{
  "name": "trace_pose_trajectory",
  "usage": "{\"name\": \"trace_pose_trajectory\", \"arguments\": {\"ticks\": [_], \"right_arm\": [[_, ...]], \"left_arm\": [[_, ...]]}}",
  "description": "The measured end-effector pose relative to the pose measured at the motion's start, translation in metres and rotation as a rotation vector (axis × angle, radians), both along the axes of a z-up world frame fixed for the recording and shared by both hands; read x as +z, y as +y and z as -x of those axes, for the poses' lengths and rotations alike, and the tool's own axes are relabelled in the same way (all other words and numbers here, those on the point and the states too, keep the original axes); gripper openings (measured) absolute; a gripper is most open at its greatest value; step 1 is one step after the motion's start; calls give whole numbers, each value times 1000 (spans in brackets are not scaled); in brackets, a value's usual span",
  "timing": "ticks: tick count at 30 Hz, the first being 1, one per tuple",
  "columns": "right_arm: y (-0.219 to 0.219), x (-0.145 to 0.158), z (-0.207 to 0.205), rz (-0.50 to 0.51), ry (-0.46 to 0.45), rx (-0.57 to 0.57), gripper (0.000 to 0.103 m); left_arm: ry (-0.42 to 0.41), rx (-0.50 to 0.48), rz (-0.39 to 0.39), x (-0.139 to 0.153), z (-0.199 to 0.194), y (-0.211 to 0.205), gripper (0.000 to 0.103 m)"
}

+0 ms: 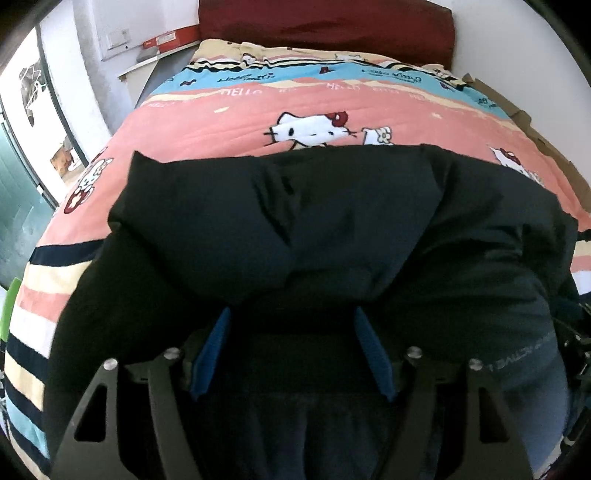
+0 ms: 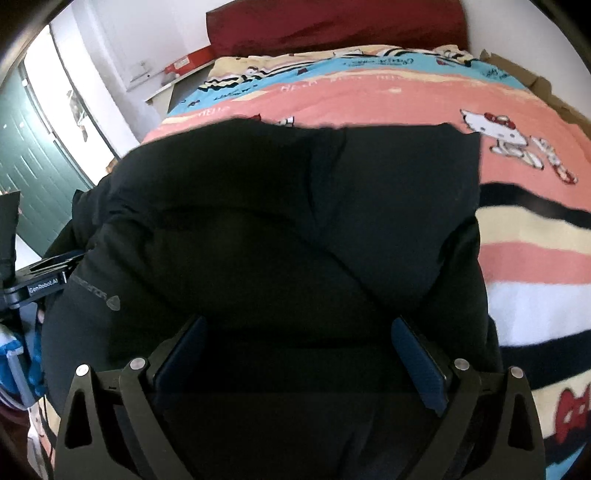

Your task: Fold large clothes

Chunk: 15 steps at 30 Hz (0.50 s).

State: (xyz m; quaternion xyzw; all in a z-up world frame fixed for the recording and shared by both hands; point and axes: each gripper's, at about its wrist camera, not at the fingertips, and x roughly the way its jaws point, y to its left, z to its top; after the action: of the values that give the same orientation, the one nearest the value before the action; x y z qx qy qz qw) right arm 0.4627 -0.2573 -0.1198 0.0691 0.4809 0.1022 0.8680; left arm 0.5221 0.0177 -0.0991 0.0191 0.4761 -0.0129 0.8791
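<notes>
- Closest in, the left gripper [image 1: 293, 314] has its blue pads [image 1: 373, 354] standing well apart, with the near hem of a black jacket [image 1: 295, 229] bunched between them. Can't honestly tell if the pads are pressing on the cloth or just straddling it.
- Same story with the right gripper [image 2: 301, 323]: jaws wide, black fabric filling the gap, bite or no bite I can't say. The left tool's body pokes in at the left edge of the right view, so both sit side by side along that near edge.
- My guess at the reason: one tool near each end of the hem keeps the edge straight, so it could go over as one flat flap instead of a lump.
- The jacket lies on the bed, puffy, running away from the grippers toward the headboard. Its long axis looks lengthwise up the bed, far edge fairly square.
- Under it, a cartoon-cat blanket [image 1: 221, 110] in pink, blue and cream stripes.
- Furthest back, a dark red pillow [image 1: 325, 26] against the wall.
</notes>
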Motion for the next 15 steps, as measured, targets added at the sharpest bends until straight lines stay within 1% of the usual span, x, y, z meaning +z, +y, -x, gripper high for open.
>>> {"name": "trace_pose_trajectory", "arguments": {"ticks": [5,15], "right_arm": [[-2,-11,-10,-28,25,4,100],[-4,-21,-11,-49,10,1,102]], "left_arm": [[-26,4,19,-6,2,1,68],[-72,10,21,-12,5,0,69]]}}
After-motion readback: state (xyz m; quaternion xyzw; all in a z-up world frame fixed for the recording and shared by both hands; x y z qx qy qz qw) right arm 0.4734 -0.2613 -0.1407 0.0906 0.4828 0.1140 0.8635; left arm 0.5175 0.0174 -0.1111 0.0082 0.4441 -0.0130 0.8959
